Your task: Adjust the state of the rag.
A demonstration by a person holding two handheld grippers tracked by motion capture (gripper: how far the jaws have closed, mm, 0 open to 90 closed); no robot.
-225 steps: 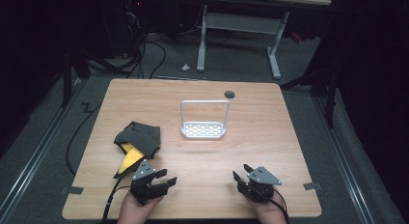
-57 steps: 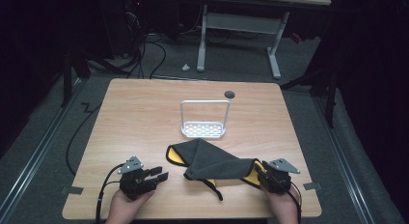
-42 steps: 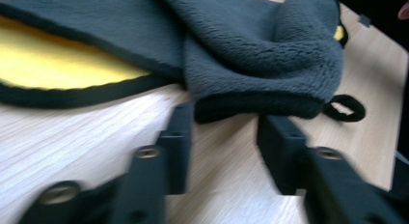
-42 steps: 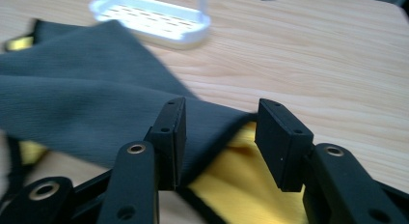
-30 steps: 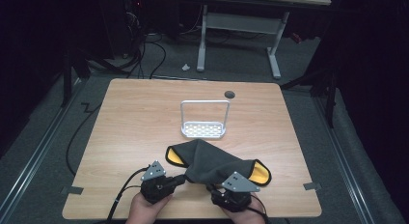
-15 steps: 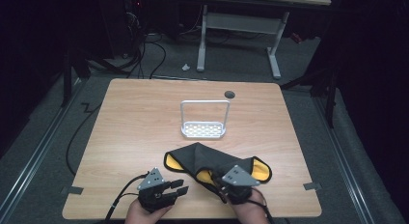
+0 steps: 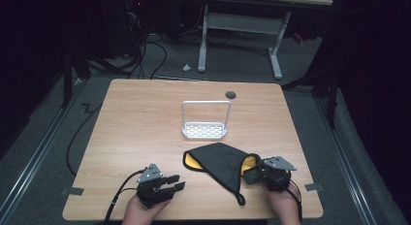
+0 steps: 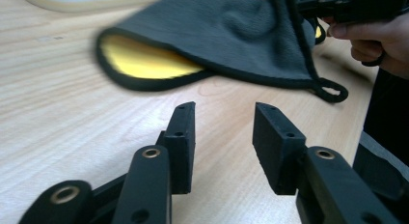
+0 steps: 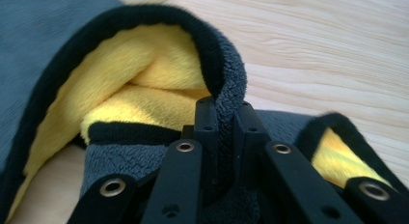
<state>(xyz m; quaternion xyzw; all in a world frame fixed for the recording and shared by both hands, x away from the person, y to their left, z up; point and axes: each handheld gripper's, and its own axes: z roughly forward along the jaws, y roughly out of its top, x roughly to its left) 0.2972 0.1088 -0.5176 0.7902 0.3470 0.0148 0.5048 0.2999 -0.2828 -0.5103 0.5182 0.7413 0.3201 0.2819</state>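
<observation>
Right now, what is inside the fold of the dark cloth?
The grey cloth is doubled over, its yellow lining showing at both open ends. The right gripper pinches its edge. Deeper inside is covered.

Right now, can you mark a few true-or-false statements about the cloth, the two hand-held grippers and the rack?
1. The right hand-held gripper pinches the cloth's edge. True.
2. The left hand-held gripper grips the cloth. False: its jaws stand apart over bare table; they have just been opening.
3. The cloth is grey outside, yellow inside. True.
4. The cloth hangs on the white rack. False: it lies on the table in front of it.
</observation>
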